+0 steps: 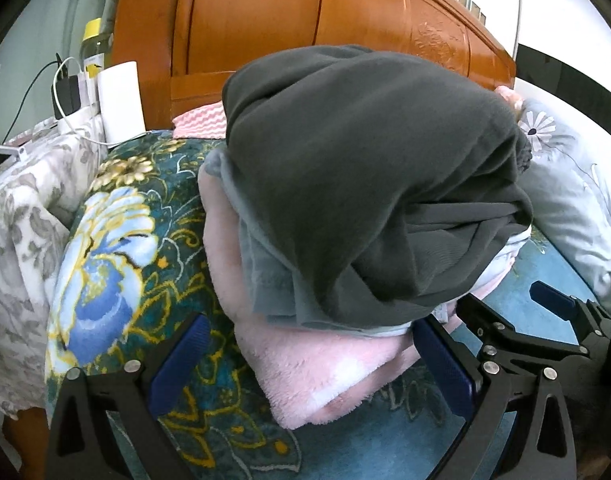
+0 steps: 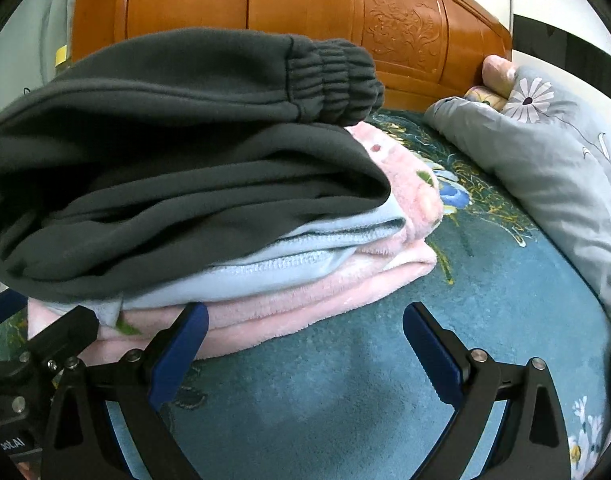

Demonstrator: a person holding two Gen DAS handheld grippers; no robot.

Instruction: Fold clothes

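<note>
A folded dark grey fleece garment (image 1: 365, 168) lies on top of a stack, over a light blue garment (image 1: 265, 272) and a pink fluffy one (image 1: 305, 364). The stack rests on a blue floral bedspread (image 1: 117, 264). My left gripper (image 1: 313, 360) is open, its blue pads either side of the stack's near corner, holding nothing. In the right wrist view the same grey garment (image 2: 177, 160), with its ribbed cuff (image 2: 337, 80), tops the blue layer (image 2: 273, 268) and pink layer (image 2: 305, 304). My right gripper (image 2: 305, 344) is open and empty, just before the stack's right edge.
An orange wooden headboard (image 1: 265, 32) stands behind. A grey flowered pillow (image 2: 545, 168) lies at the right. A white cylinder (image 1: 119, 100), a charger with cables (image 1: 65, 92) and a yellow-lidded jar (image 1: 93, 40) stand at the left, beside a grey-patterned white blanket (image 1: 17, 208).
</note>
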